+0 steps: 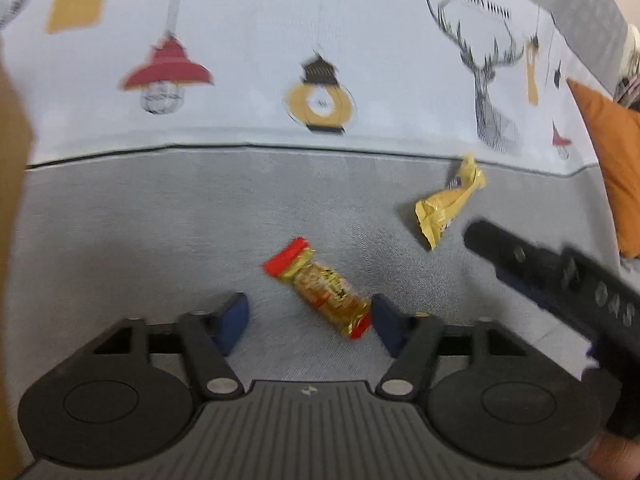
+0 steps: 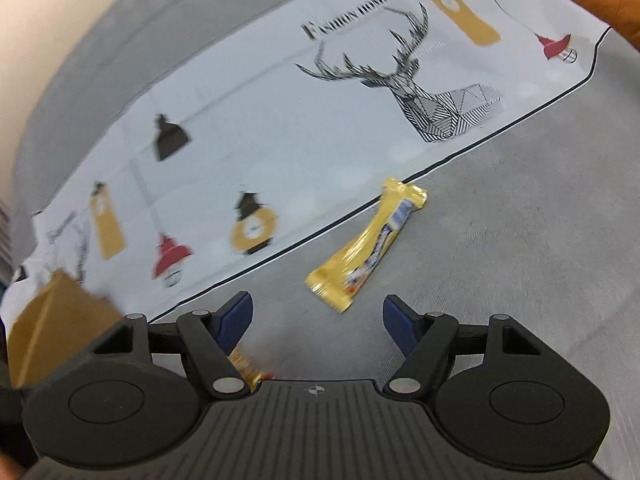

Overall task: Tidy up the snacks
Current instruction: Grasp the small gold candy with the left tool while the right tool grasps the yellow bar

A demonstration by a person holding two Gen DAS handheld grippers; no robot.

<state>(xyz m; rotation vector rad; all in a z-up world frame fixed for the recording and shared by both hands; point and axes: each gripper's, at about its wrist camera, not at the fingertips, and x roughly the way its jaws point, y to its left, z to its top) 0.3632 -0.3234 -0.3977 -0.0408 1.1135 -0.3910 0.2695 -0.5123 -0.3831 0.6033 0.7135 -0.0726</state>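
Note:
A red-and-gold wrapped snack [image 1: 320, 286] lies on the grey sofa seat, just ahead of my open left gripper [image 1: 310, 322], its near end close to the right finger. A yellow snack packet [image 1: 448, 204] lies farther right near the seat's back seam. In the right wrist view the same yellow packet [image 2: 366, 246] lies just ahead of my open, empty right gripper [image 2: 318, 320]. A bit of the red-and-gold snack [image 2: 246, 368] shows under the right gripper's left finger. The right gripper's body [image 1: 560, 284] enters the left wrist view from the right.
A white backrest cover printed with lamps and a deer head [image 1: 490, 92] rises behind the seat. An orange cushion [image 1: 612, 168] stands at the right. A brown cardboard box [image 2: 52, 328] sits at the left; its edge [image 1: 12, 200] fills the left wrist view's left side.

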